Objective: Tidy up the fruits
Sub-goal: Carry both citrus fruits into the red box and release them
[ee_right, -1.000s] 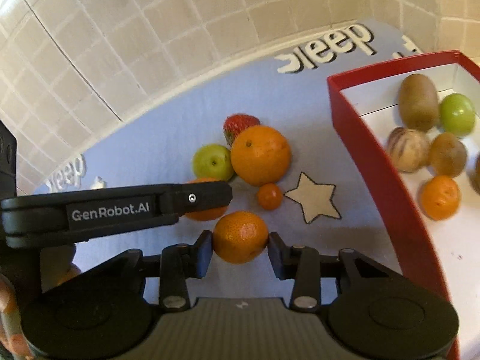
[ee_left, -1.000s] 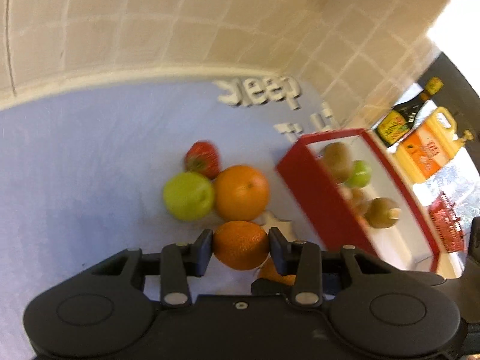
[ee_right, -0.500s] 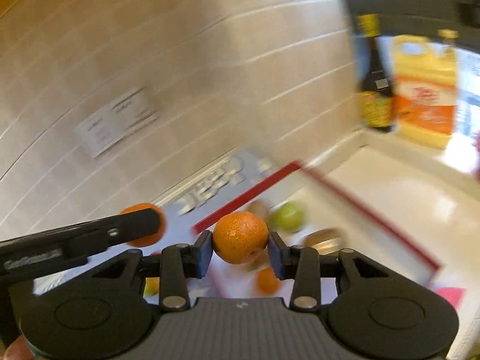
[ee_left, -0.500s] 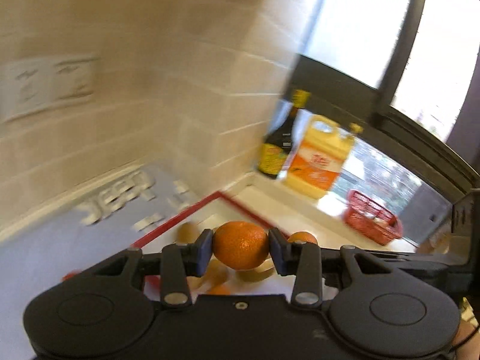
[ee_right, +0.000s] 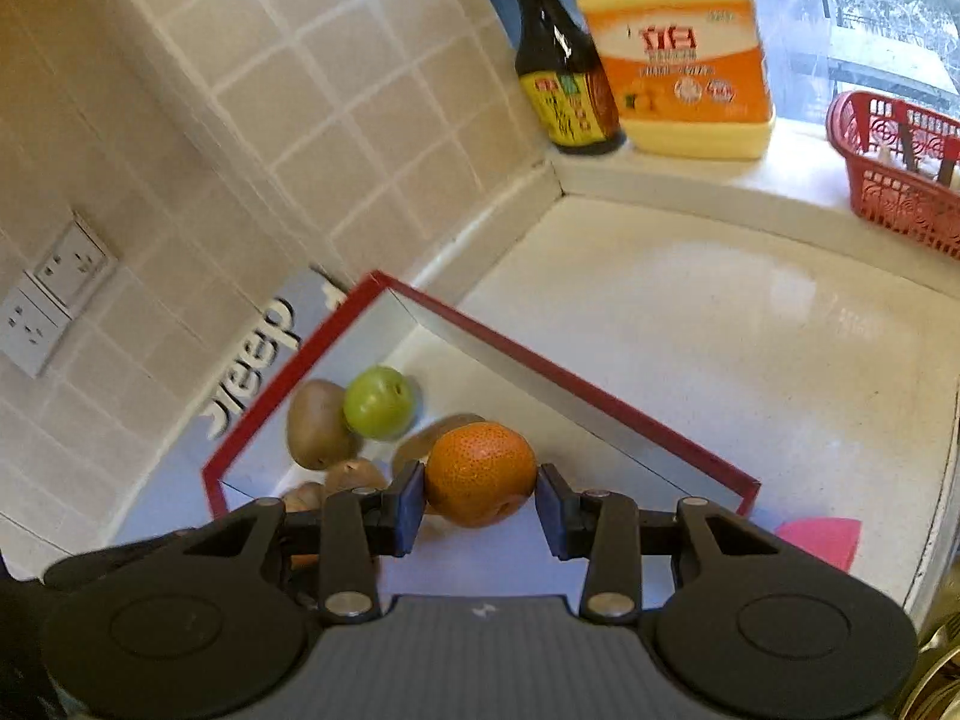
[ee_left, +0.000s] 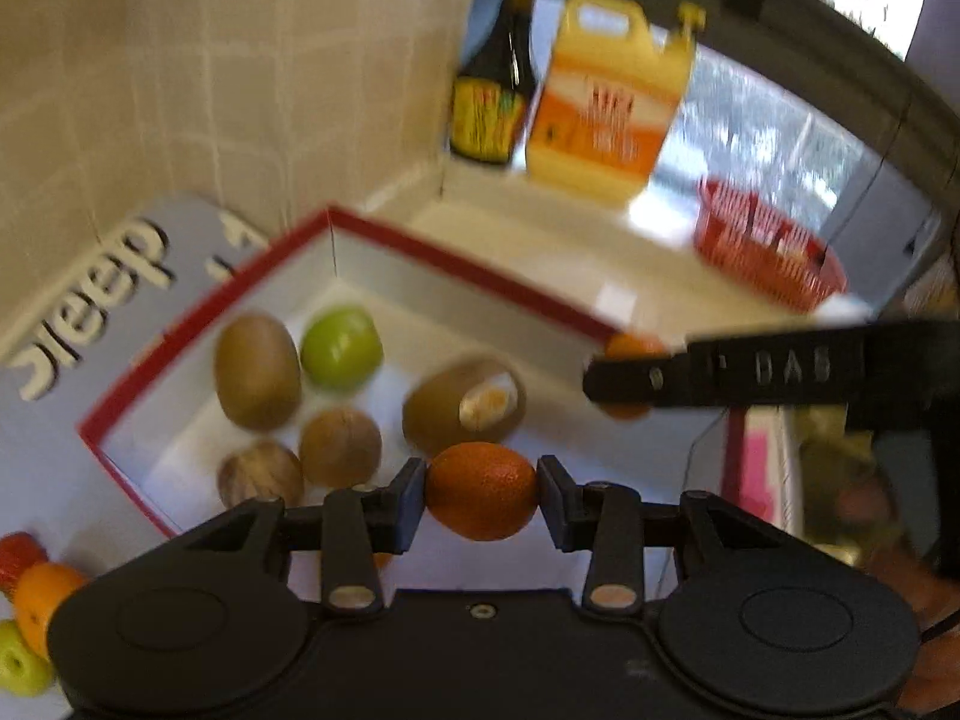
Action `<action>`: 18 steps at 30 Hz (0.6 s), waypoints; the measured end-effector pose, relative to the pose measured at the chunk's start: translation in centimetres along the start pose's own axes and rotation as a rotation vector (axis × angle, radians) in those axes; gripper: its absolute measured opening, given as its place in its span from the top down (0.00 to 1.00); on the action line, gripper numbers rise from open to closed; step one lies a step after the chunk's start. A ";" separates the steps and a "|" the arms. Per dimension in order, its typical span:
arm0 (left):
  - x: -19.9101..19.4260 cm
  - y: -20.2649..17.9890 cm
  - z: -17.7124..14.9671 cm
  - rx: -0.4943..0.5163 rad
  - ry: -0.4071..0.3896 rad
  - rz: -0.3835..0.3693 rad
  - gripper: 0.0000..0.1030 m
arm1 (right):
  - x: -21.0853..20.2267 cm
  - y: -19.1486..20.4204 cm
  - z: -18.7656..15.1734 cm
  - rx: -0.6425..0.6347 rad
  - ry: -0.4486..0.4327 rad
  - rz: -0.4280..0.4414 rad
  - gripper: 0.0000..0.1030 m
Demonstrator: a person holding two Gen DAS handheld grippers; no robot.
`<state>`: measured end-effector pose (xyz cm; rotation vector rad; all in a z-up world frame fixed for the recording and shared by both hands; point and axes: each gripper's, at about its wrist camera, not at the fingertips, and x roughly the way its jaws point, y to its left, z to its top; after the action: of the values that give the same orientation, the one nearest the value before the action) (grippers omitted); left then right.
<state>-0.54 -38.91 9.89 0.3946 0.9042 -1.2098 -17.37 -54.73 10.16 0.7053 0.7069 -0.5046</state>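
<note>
My left gripper (ee_left: 482, 495) is shut on a small orange (ee_left: 482, 491) and holds it above the near side of the red-rimmed white box (ee_left: 456, 261). My right gripper (ee_right: 480, 495) is shut on another small orange (ee_right: 480, 473) above the same box (ee_right: 570, 387); it shows from the side in the left wrist view (ee_left: 624, 381). Inside the box lie a green apple (ee_left: 341, 348), kiwis (ee_left: 258, 371) and brown round fruits (ee_left: 340, 447). A strawberry (ee_left: 18, 555), an orange (ee_left: 42, 600) and a green apple (ee_left: 18, 666) lie on the blue mat outside, bottom left.
A dark sauce bottle (ee_right: 561, 72) and a yellow-orange jug (ee_right: 678, 54) stand in the corner by the tiled wall. A red basket (ee_right: 900, 174) stands on the sill at right. The white counter (ee_right: 750, 330) lies beyond the box. A pink item (ee_right: 822, 537) lies by the box's right corner.
Both grippers lifted their oranges off the blue mat and swung right over the red box. The left view now tilts down into the box.
</note>
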 end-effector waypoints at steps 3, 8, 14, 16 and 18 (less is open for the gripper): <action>1.5 -0.2 -0.6 0.013 0.034 -0.010 0.54 | 1.4 0.0 -0.4 -0.016 0.031 -0.034 0.59; 3.1 -0.5 -0.8 0.032 0.063 -0.025 0.54 | 3.0 -0.1 -0.8 -0.009 0.078 -0.058 0.59; 4.3 -0.6 -1.1 0.033 0.094 -0.034 0.54 | 4.6 0.0 -1.0 -0.027 0.103 -0.098 0.59; 4.5 -0.6 -1.2 0.032 0.100 -0.036 0.53 | 4.9 0.0 -1.0 -0.032 0.110 -0.103 0.59; 4.5 -0.6 -1.3 0.036 0.096 -0.036 0.53 | 5.0 0.1 -1.0 -0.036 0.115 -0.110 0.59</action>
<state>-1.23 -41.05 5.76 0.4698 0.9766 -1.2499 -14.44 -54.83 5.96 0.6681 0.8636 -0.5540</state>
